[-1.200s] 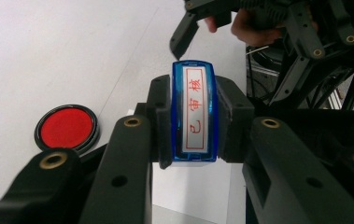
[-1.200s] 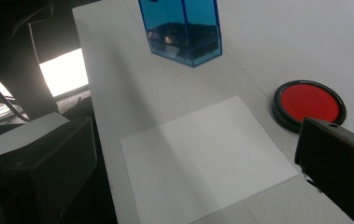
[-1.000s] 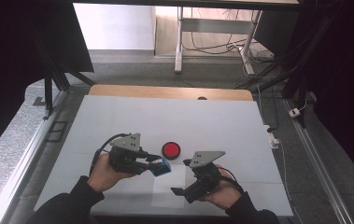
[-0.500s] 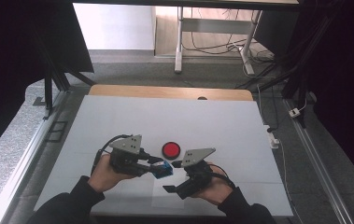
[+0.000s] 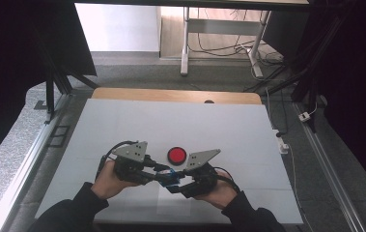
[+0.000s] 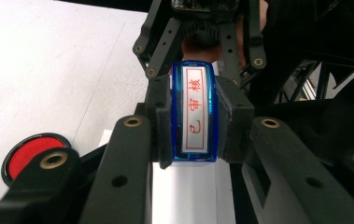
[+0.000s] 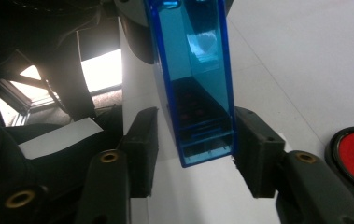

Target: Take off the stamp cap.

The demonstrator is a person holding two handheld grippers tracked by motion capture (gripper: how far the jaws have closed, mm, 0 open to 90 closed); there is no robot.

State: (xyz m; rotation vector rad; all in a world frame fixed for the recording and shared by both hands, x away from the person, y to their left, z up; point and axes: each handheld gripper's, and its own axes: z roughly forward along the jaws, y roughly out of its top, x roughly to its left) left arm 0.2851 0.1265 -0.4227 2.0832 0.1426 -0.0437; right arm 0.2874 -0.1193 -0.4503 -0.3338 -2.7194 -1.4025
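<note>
The left gripper [image 6: 188, 126] clamps a blue stamp [image 6: 194, 112] between its pads, label up. The right gripper [image 7: 194, 144] faces it with jaws spread on either side of the stamp's free end, one pad touching. A red ink pad [image 5: 176, 155] lies just beyond both grippers on the white table [image 5: 122, 125].

The right claw [image 5: 175, 187] has moved left, its jaws now flanking the blue stamp [image 5: 169, 177]
</note>
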